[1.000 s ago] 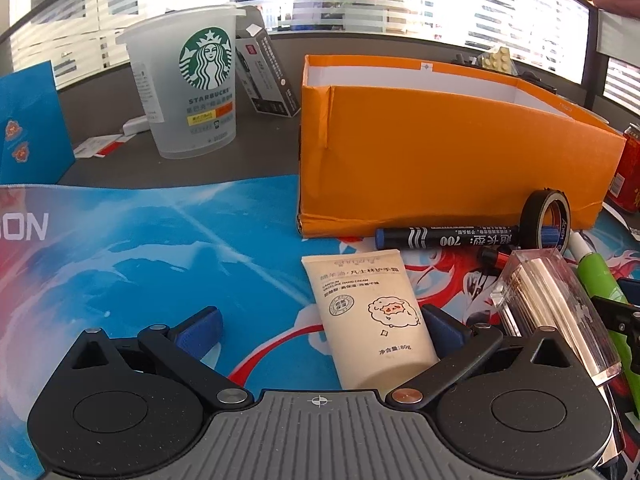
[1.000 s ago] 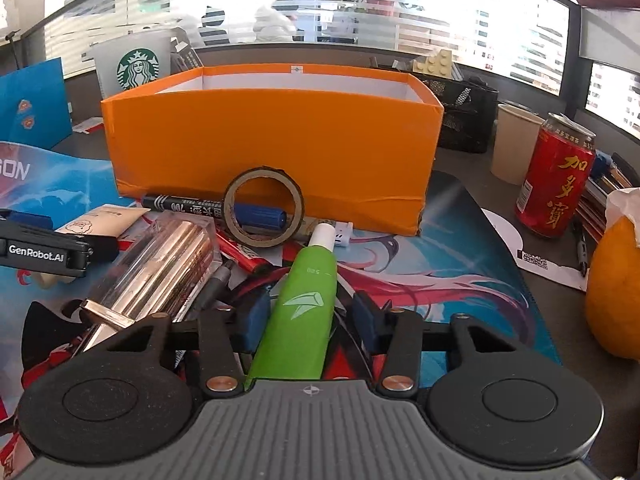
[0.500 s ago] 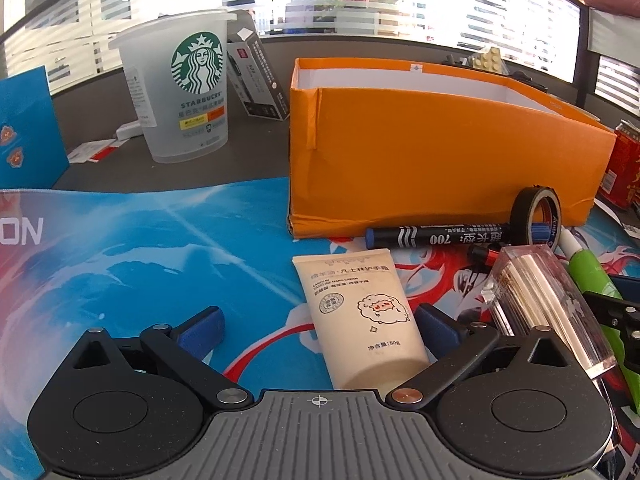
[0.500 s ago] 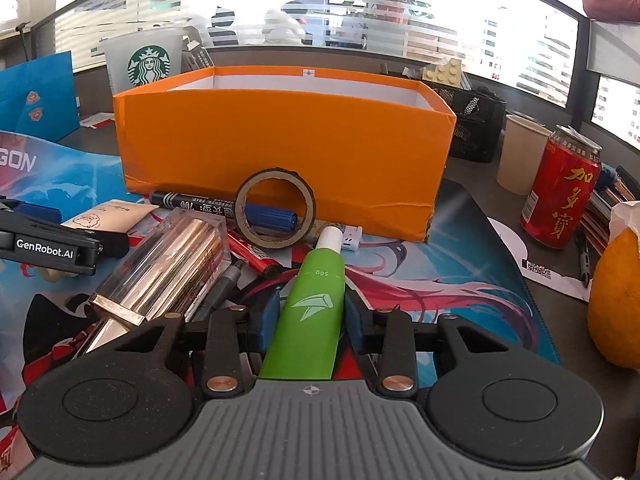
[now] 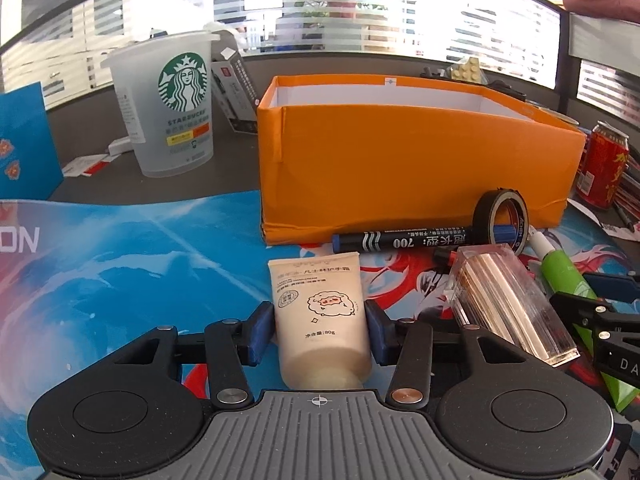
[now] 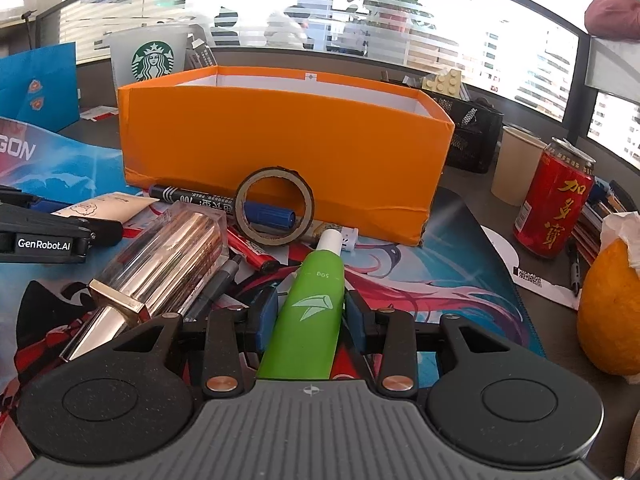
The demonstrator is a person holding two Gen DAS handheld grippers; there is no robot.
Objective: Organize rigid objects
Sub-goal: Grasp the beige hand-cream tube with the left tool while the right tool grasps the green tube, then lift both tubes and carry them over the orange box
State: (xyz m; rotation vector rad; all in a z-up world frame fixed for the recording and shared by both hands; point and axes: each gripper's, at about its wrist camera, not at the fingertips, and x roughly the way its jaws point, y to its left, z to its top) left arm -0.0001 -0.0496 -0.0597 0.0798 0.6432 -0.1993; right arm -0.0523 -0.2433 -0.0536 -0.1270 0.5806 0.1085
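My left gripper (image 5: 319, 330) is shut on a cream hand-cream tube (image 5: 320, 312) lying on the blue mat. My right gripper (image 6: 308, 314) is shut on a green tube with a white cap (image 6: 310, 308). An open orange box (image 5: 400, 160) stands just behind; it also shows in the right wrist view (image 6: 280, 148). In front of it lie a black marker (image 5: 404, 240), a roll of black tape (image 6: 274, 212) standing on edge, a clear case with a gold cylinder (image 6: 160, 260) and a red pen (image 6: 252, 254).
A Starbucks cup (image 5: 168, 108) stands at the back left. A red can (image 6: 554, 204), a paper cup (image 6: 514, 164), a black mesh basket (image 6: 472, 136) and an orange fruit (image 6: 612, 312) are at the right. A blue folder (image 5: 24, 144) stands far left.
My left fingers have closed from wide apart onto the cream tube. My right fingers have closed onto the green tube. Both views have shifted slightly.
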